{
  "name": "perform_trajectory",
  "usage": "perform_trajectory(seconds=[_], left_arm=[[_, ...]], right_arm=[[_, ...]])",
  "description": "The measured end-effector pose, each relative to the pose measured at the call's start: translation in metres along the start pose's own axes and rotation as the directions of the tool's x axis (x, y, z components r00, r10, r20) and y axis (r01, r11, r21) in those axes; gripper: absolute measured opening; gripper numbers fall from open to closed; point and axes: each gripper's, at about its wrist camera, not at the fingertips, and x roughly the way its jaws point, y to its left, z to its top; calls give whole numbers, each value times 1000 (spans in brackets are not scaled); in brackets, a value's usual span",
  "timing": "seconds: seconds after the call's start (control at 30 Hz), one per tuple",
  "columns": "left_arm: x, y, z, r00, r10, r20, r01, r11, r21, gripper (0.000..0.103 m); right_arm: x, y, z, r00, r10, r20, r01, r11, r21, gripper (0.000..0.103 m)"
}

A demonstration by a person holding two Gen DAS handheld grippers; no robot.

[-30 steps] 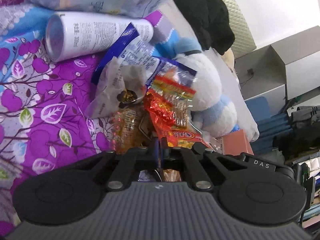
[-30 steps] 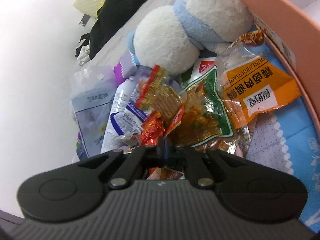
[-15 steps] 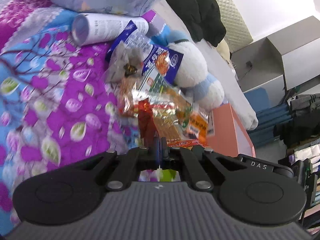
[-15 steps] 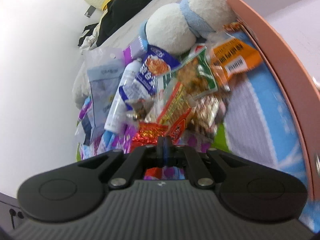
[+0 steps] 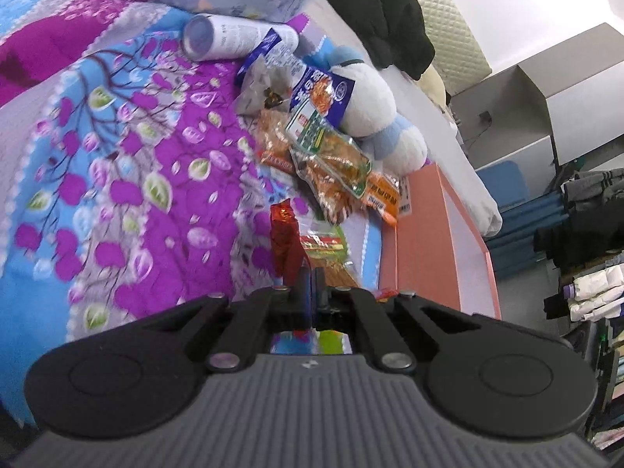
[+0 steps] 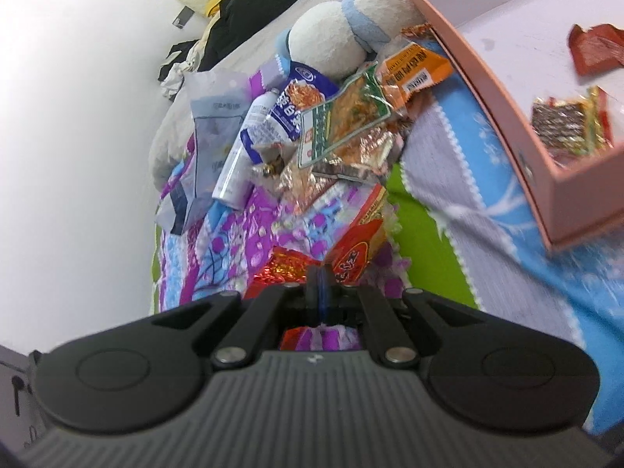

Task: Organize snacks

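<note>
I see the snack pile at upper centre of the right wrist view: a green-edged packet lying over crinkled gold wrappers, a blue-and-white bag to its left, an orange pouch to its right. At upper right, the pink box holds 2 packets. Low in the left wrist view, a red foil packet stands upright.

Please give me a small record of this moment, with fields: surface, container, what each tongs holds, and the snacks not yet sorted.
surface: floral bedspread
container: pink box, some packets already inside
left tongs: shut on red foil packet
right tongs: shut on orange-red packet
unsorted pile: green-edged packet, blue-white packet, orange packet
other: white can, plush toy
</note>
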Motion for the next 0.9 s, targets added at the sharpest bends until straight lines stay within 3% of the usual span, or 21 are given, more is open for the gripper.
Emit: perform_trajectory(seconds=[0.43,0.7,0.73,0.8,0.83,0.87,0.9], left_arm=[[-24,17,-35,995,77,-60,-76,997,12,0],[-15,26,-36,981,158,-111,-156,987,34,3],[-14,27,-36,978,170,-123,-167,985,35,7],[-11,30,-35,970,199,-143,-196,980,35,27],[-10,30,-35,966,213,-144,-210,977,37,47],[-9,30,-34,964,224,-143,-220,974,44,60],[-9,28,-33,963,231,-140,-225,973,57,62]], right_arm=[[-36,-13,-56,995,-69,-67,66,997,-48,3],[-31,-23,-68,983,-170,-73,161,980,-113,8],[-30,-23,-67,979,-188,-73,177,975,-133,9],[-28,-24,-66,975,-207,-79,193,969,-156,12],[-27,-23,-66,973,-215,-81,200,965,-168,24],[-27,-23,-65,971,-225,-79,208,961,-180,49],[-27,-23,-64,970,-231,-71,214,958,-190,62]])
